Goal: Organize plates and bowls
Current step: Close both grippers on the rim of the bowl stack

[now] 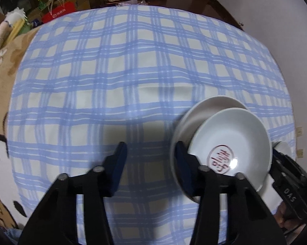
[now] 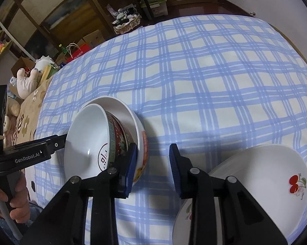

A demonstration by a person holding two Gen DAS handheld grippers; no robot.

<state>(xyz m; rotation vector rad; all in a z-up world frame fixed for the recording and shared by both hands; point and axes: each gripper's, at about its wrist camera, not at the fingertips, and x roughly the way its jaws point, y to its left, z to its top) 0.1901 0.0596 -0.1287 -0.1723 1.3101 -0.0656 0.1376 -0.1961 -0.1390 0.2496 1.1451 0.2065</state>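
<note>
**Both tools released on either side of the nested bowls**

The left tool (image 1: 151,161) points steeply down at the blue plaid cloth (image 1: 133,71) that covers the tabletop. Its jaws stand partly apart, and only bare cloth shows between the pads, so it grips nothing. Just off its right finger sits the stack. A white bowl with a red stamp (image 1: 231,143) on its floor lies tilted inside a wider outer bowl (image 1: 212,104). The right finger overlaps the near rim of the outer bowl. Whether it actually touches the rim cannot be told.

The right tool (image 2: 153,163) is released too. Its blue pads face each other across a strip of cloth, with nothing clamped between them. From its own view, the nested bowls lie to the left of its left finger. That finger is hard against the outer bowl's painted wall, and the stamped bowl's red patterned side leans towards it. The left tool reaches the far left rim of the same stack, and a hand (image 2: 17,202) grips its handle at the lower left edge.

Behind and to the right of the right tool's right finger, a cherry bowl (image 2: 265,173) sits tipped on a second white dish (image 2: 184,220). This pair is well apart from the nested bowls.
</note>
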